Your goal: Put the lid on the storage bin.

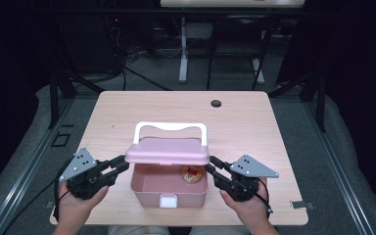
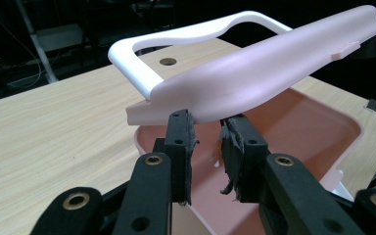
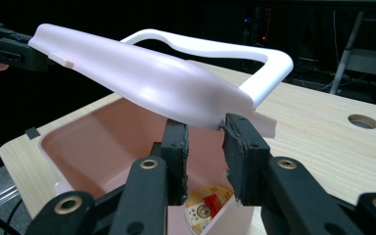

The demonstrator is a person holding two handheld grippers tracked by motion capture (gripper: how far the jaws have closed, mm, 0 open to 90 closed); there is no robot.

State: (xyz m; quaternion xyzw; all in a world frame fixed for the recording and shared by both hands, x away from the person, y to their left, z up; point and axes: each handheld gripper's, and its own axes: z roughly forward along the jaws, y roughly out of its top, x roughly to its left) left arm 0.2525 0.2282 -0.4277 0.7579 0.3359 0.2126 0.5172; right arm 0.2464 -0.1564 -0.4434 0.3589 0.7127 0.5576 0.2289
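Both tools point(image 1: 119, 164) point(image 1: 212, 164) half-open, touching lid point(image 1: 168, 151).

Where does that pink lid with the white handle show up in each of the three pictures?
High view: pink lid at centre, above the open box.
Left gripper view: lid crosses the upper middle and right, above the jaws.
Right gripper view: lid crosses upper left to centre.
Shared landmark: white handle.
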